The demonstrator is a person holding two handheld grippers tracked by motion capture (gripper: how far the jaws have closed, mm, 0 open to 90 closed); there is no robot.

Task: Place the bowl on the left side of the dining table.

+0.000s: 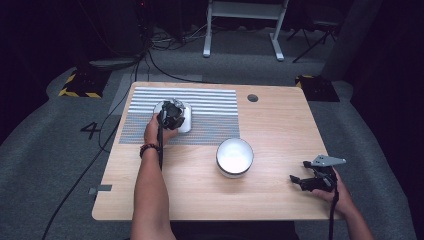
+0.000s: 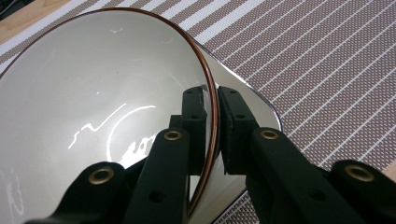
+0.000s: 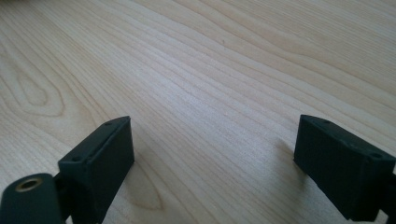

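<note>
Left gripper clamped on bowl rim, lift not yet made.

High view: we see the left gripper (image 1: 172,115) over the white glossy ceramic bowl with a thin brown rim (image 1: 184,122), which sits on the brown-and-white striped woven placemat (image 1: 215,112) at the far left of the light wooden table (image 1: 280,130); a second white round bowl (image 1: 234,156) stands near the middle, and the right gripper (image 1: 306,181) rests at the right edge. Left gripper view: black jaws pinch the bowl's rim (image 2: 212,93), one pad inside, one outside (grip done, we judge; carrying is left). Right gripper view: jaws wide apart over bare wood, holding nothing.
</note>
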